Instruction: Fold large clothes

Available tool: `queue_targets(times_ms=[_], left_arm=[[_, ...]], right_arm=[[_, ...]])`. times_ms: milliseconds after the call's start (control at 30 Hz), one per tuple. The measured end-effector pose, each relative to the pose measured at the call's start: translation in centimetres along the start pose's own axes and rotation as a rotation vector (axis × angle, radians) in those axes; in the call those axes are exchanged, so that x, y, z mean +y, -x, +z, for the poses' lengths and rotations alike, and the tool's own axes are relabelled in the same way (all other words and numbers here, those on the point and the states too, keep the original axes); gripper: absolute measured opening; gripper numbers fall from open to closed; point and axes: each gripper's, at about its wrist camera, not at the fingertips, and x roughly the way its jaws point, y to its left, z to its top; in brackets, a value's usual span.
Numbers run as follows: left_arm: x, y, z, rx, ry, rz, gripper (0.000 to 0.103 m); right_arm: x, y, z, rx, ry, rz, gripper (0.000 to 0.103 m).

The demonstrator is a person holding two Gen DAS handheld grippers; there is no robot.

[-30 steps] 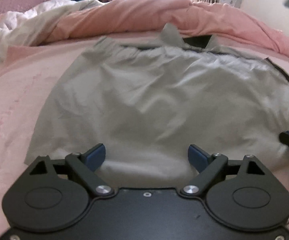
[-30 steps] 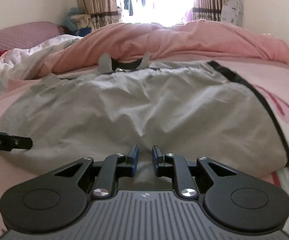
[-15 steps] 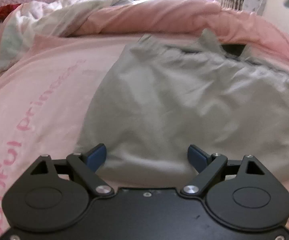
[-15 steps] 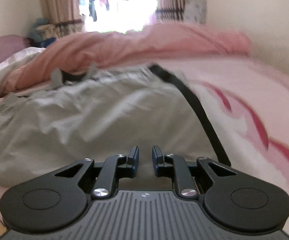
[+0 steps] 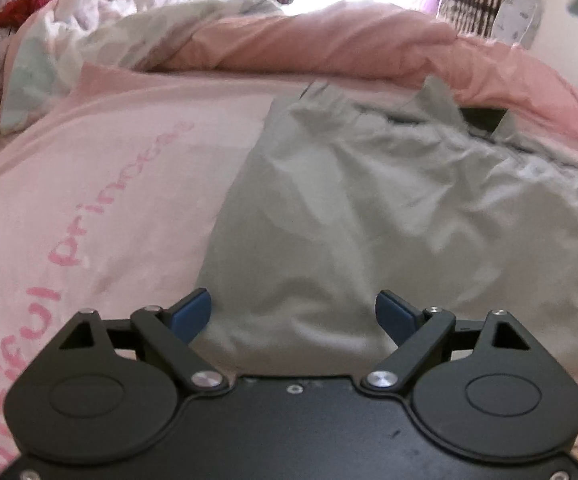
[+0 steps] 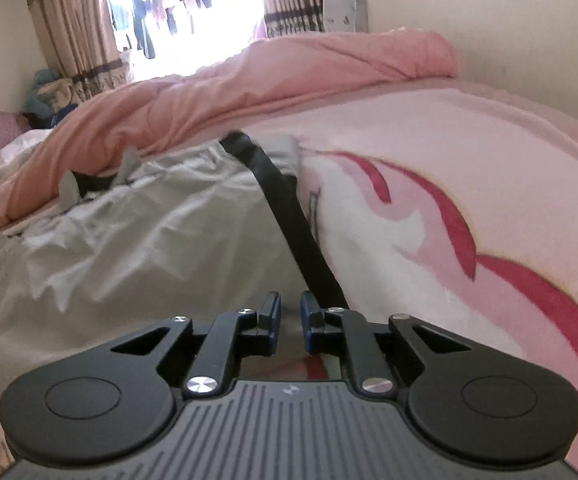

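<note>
grey garment (image 5: 369, 216) lies spread and wrinkled on the pink bed sheet (image 5: 101, 184), its far edge against the bunched pink quilt (image 5: 329, 40); black side stripe (image 6: 289, 216) runs along its right edge. left gripper (image 5: 293, 314) stands wide over the garment's near left corner, gripping nothing. right gripper (image 6: 291, 322) narrow, jaws closing, above the near right corner, nothing visibly pinched.
</note>
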Motion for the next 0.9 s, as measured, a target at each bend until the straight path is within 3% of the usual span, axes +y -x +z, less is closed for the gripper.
queue_targets(times_ms=[67,233,400,567,667,767,900], left_arm=[[0.3,-0.4,-0.5,-0.016,0.003,-0.003,0.095],[0.6,-0.4,-0.7,-0.037,0.03,-0.025,0.094],[0.9,0.1,-1.0,-0.044,0.036,-0.038,0.094],[2.8,2.3,-1.2,-0.083,0.137,-0.059,0.094],[4.6,4.3,-1.9,-0.104,0.222,-0.073,0.094],[7.3,4.9,-2.8,-0.087,0.389,-0.15,0.094],[8.5,4.1,-4.0,-0.041,0.522,-0.274,0.093]], right_arm=[[0.4,0.0,-0.3,-0.012,0.019,-0.018,0.015],[3.6,1.6,0.1,-0.051,0.089,-0.094,0.019],[11.0,4.1,-0.2,-0.088,0.159,0.112,0.019],[18.2,4.2,-1.4,-0.057,0.256,0.28,0.019],[20.5,2.7,-2.3,-0.015,0.265,0.267,0.019],[21.1,0.6,-3.5,0.031,0.259,0.207,0.019],[22.0,0.6,-4.7,-0.015,0.356,0.17,0.022]])
